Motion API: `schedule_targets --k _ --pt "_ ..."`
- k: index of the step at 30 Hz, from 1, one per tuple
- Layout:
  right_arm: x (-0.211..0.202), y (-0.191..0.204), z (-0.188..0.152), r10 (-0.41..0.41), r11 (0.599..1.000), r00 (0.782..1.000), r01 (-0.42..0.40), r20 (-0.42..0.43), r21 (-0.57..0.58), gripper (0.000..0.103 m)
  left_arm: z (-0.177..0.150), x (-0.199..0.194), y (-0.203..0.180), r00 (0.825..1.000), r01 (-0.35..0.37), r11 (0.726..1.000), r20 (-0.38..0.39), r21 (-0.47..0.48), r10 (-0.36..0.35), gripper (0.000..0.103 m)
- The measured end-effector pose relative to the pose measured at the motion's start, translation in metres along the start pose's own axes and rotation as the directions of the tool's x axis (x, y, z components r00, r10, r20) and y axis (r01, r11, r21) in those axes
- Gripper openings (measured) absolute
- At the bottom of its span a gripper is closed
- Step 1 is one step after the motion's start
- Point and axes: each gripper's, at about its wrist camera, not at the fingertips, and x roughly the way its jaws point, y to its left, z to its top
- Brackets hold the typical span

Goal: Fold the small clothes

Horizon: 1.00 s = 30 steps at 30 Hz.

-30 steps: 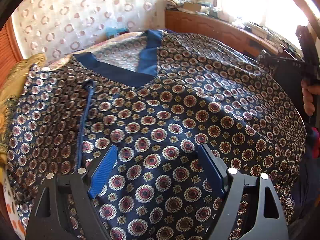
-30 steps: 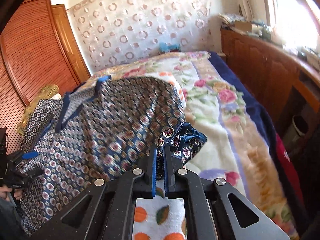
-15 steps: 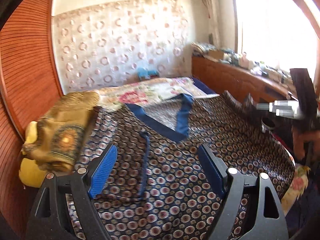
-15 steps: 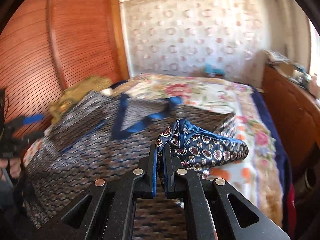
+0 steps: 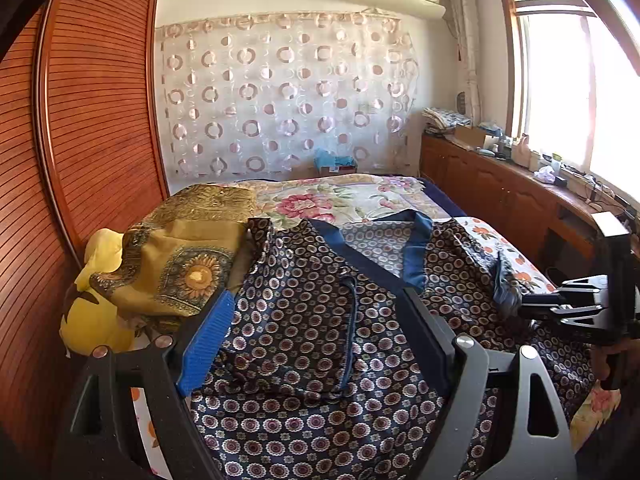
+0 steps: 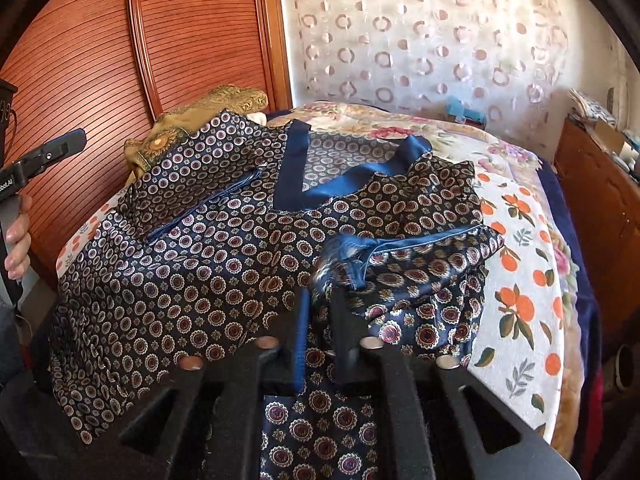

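A navy shirt [image 5: 312, 432] with a circle pattern and a blue V-neck trim [image 6: 296, 168] lies spread on the bed. My left gripper [image 5: 316, 300] hovers open above its lower part with nothing between the fingers; it also shows at the left edge of the right wrist view [image 6: 60, 148]. The right sleeve [image 6: 420, 280] lies folded in over the shirt body [image 6: 208, 264]. My right gripper [image 6: 322, 300] is at the sleeve's crumpled edge with its jaws opening. The cloth lies just past the tips and the pads do not press on it. That gripper [image 5: 524, 308] also appears at the right of the left wrist view.
A gold patterned cloth [image 5: 176, 264] and a yellow pillow [image 5: 92, 320] sit left of the shirt, against the wooden louvre wardrobe [image 5: 80, 160]. The floral bedspread [image 5: 320, 200] stretches beyond. An orange-print sheet [image 6: 520, 280] lies right of the shirt, with a cluttered wooden cabinet [image 5: 500, 196] under the window.
The right gripper carried the sleeve in over the shirt body and its jaws have parted. The left gripper rose and drew back, still open, so more of the room shows.
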Motion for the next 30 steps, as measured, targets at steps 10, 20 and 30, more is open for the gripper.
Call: schedule_targets --k 10,20,30 --pt "-0.015 0.004 0.008 -0.002 1.000 0.998 0.001 0.061 0.019 0.049 -0.008 0.011 0.003 1.000 0.000 1.000 -0.026 -0.005 0.000 0.083" --pt "0.007 -0.054 0.017 -0.111 0.977 0.994 0.107 0.012 0.183 0.049 -0.033 0.041 -0.012 0.990 0.064 0.998 -0.125 0.003 -0.063 0.083" --pt "0.064 -0.083 0.047 -0.166 0.940 0.984 0.179 -0.071 0.292 0.049 -0.056 0.059 -0.043 0.973 0.124 0.991 -0.202 0.049 -0.112 0.083"
